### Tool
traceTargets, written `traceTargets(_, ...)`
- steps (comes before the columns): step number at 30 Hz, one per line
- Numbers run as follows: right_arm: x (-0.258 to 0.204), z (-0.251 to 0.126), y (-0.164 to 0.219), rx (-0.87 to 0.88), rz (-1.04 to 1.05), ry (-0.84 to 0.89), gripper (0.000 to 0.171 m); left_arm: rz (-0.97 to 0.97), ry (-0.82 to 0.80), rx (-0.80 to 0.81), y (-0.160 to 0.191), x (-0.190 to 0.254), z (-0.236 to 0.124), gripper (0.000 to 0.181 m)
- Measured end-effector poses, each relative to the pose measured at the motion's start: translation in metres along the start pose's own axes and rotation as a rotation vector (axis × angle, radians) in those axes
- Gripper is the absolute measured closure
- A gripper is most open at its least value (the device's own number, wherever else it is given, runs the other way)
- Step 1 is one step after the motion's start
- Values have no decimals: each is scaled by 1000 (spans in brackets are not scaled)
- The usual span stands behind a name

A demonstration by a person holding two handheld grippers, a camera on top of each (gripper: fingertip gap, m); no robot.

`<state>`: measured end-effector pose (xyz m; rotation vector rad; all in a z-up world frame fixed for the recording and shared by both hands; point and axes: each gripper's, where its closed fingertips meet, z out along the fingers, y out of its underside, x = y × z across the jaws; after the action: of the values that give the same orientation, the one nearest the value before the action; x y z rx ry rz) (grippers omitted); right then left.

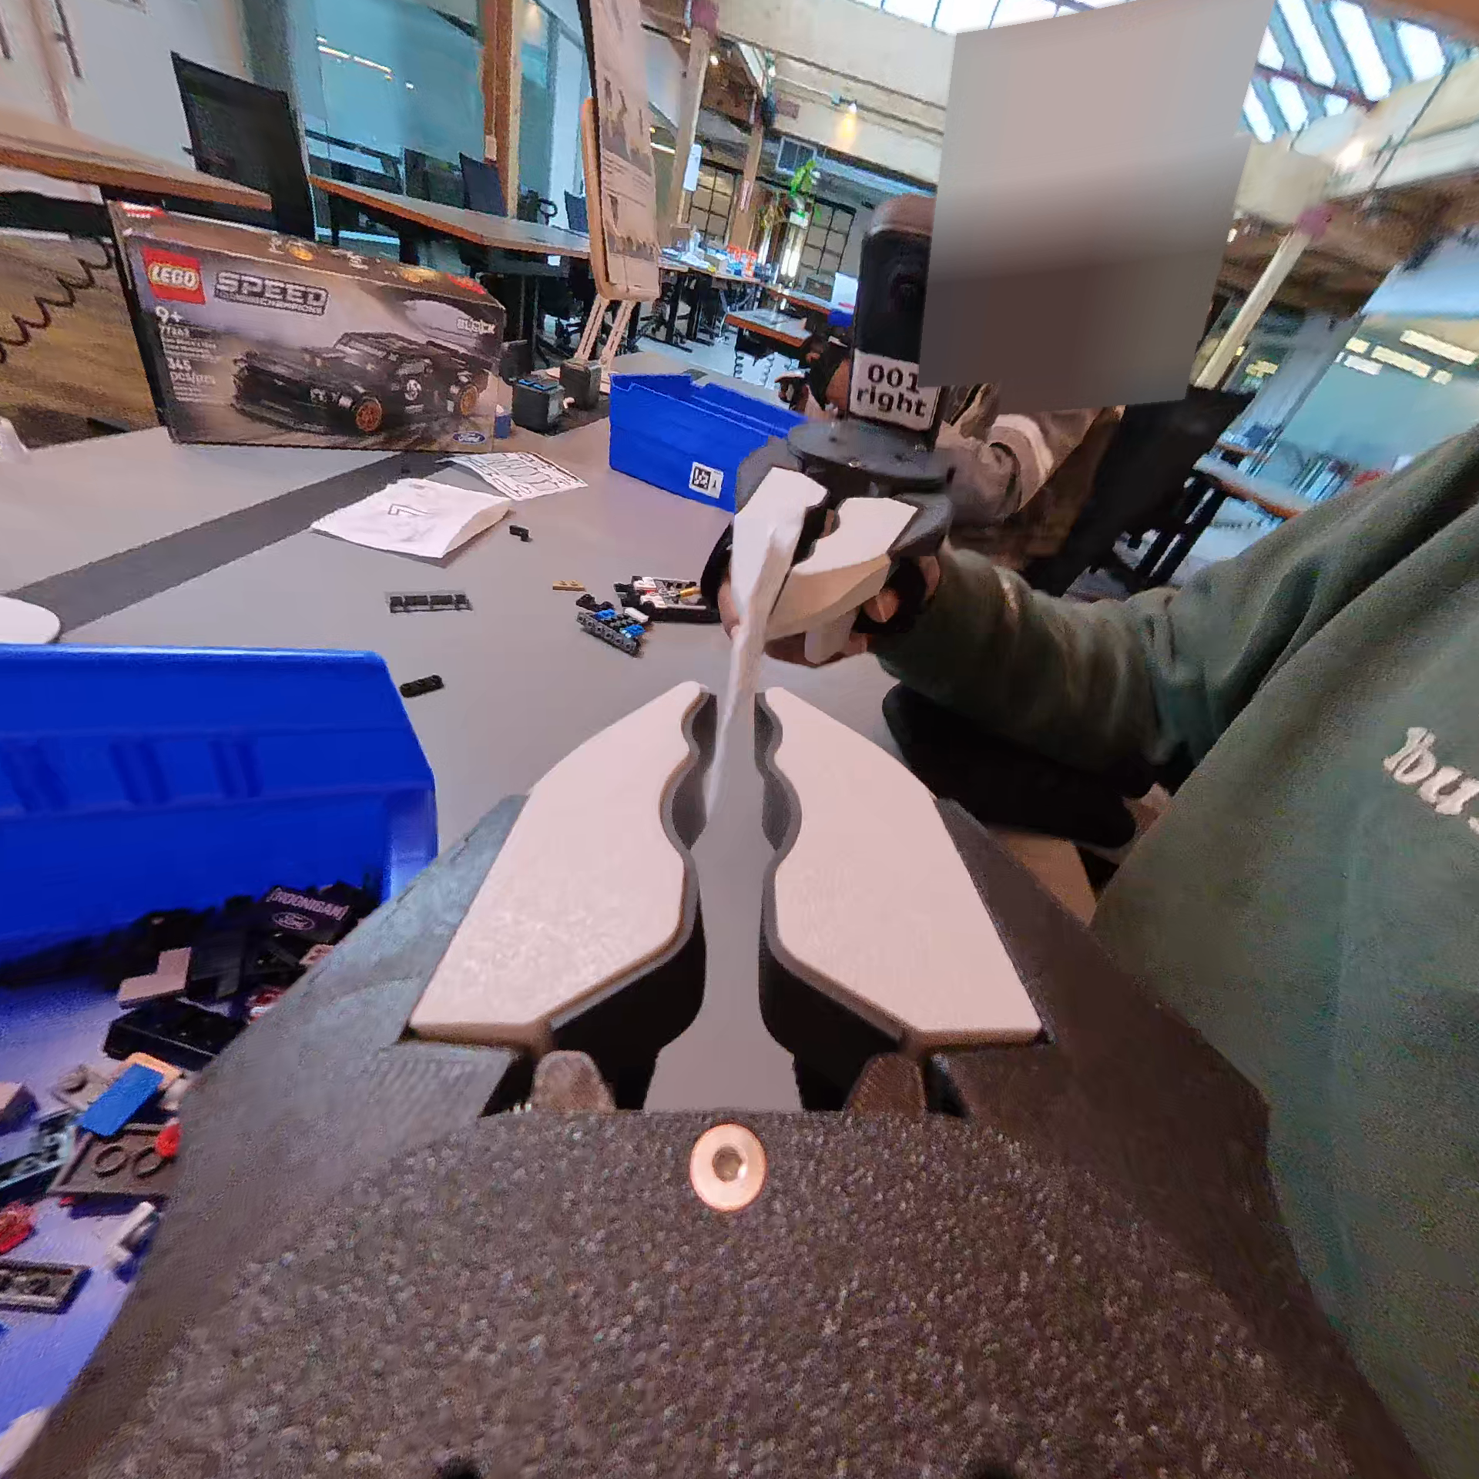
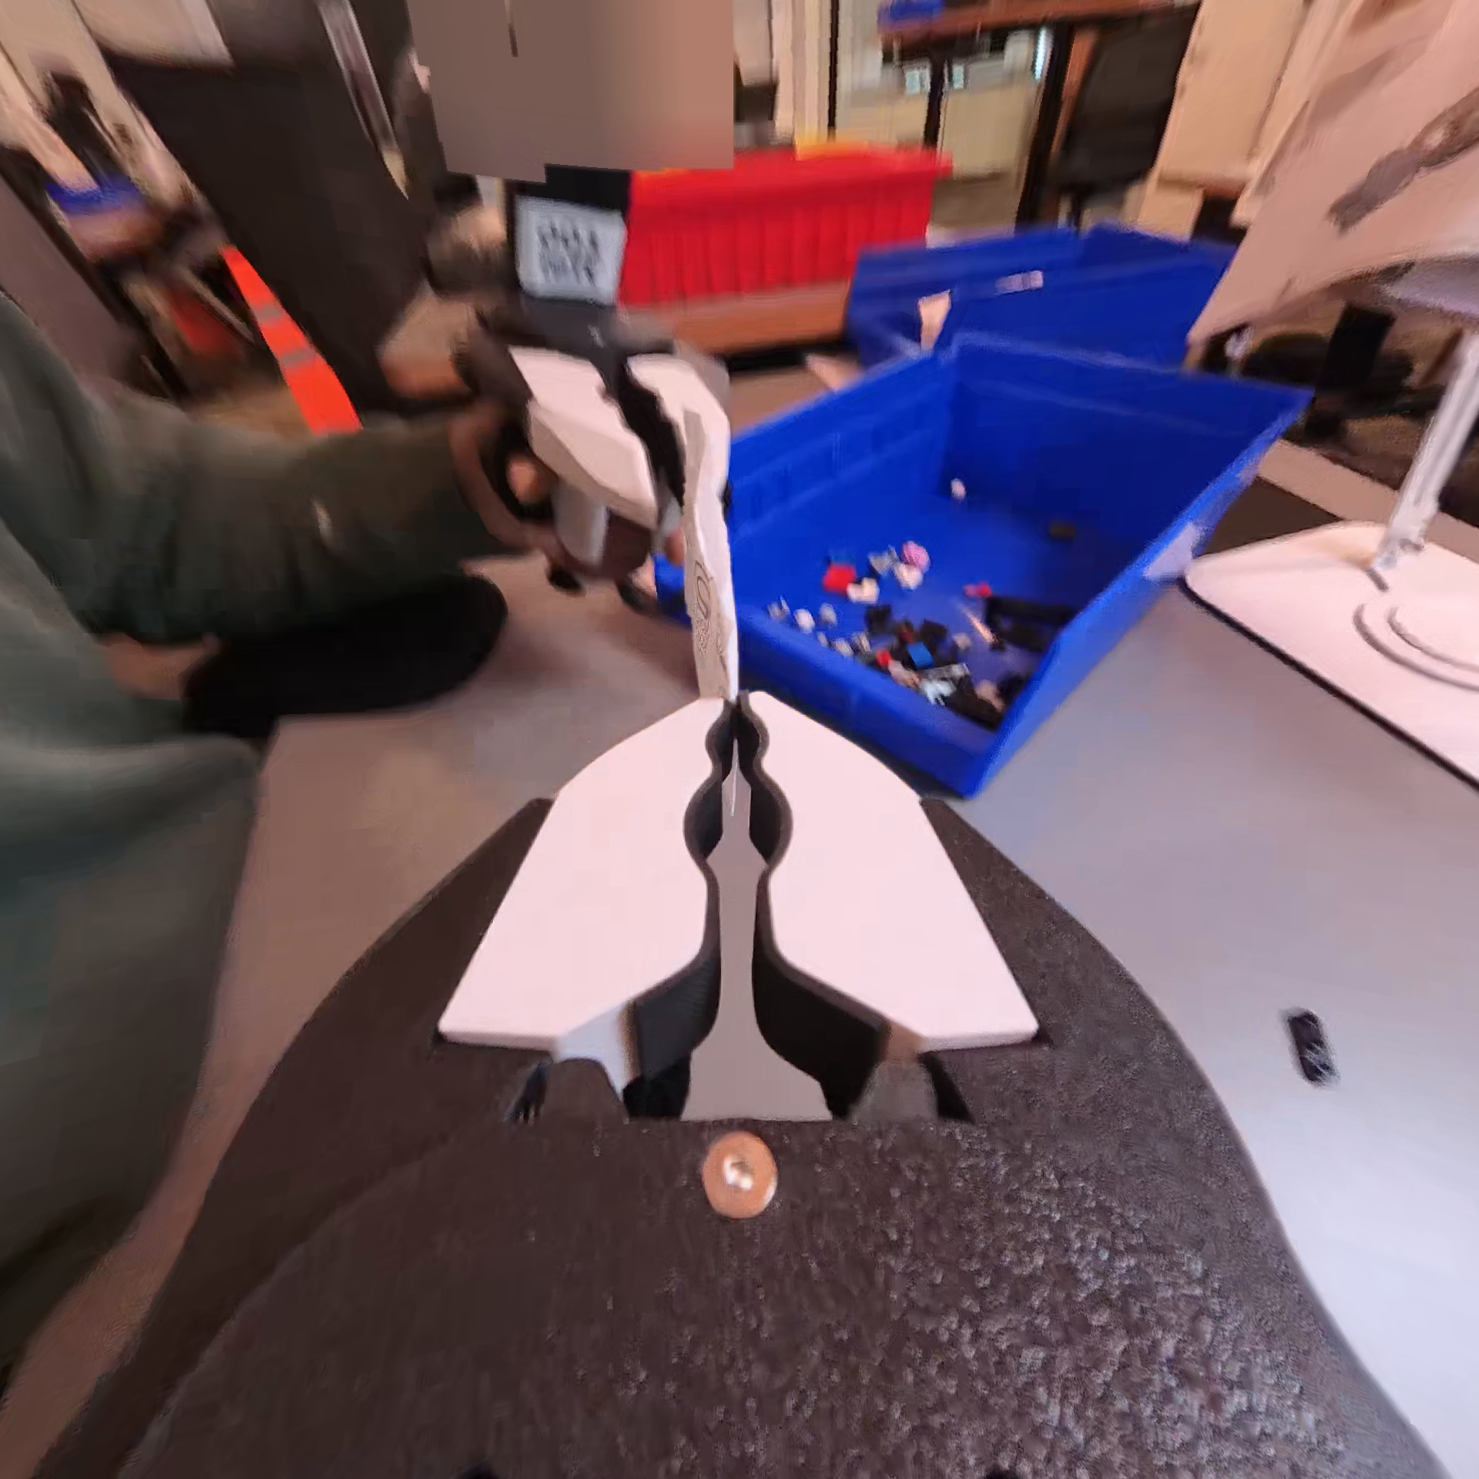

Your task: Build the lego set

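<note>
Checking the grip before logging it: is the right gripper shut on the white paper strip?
Yes, in the right wrist view the right gripper has its fingertips closed on the white paper strip, which runs up toward the left gripper.

Big bright room with long wooden desks [image 1: 448, 212], dark screens [image 1: 240, 128] and black chairs [image 1: 480, 184]. Tall wood posts [image 1: 503, 88] reaching up. Daylight through roof windows [image 1: 1320, 64]. Grey table top [image 1: 240, 512] up close. Green plant [image 1: 803, 180] far back.
</note>
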<state>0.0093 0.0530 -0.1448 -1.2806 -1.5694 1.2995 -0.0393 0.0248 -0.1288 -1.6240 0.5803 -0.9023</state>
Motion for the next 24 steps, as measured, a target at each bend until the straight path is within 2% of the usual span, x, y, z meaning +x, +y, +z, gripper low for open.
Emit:
traceTargets(6,-7,11,23,-92,-34,-43,171,144,-97,-159,37,-4,7,181)
traceTargets(9,-23,25,19,-63,-26,-119,171,154,-56,-187,46,4,14,181)
traceTargets(12,-30,38,27,-119,-121,-111,171,194,-29,-254,61,6,21,181)
traceTargets(18,-12,16,28,-97,-85,-71,171,239,-141,-160,34,-7,-5,181)
traceTargets(19,-12,15,27,-91,-83,-78,171,234,-149,-151,31,-8,-7,161)
traceTargets(20,-13,16,27,-95,-85,-84,171,227,-157,-162,32,-10,-8,153)
traceTargets(21,-14,16,28,-100,-90,-89,171,232,-146,-183,36,-10,-7,153)
traceTargets(23,-17,17,30,-101,-84,-111,171,256,-141,-231,46,-10,-4,162)
traceTargets(24,-17,17,32,-104,-81,-118,171,271,-129,-258,52,-8,-3,173)
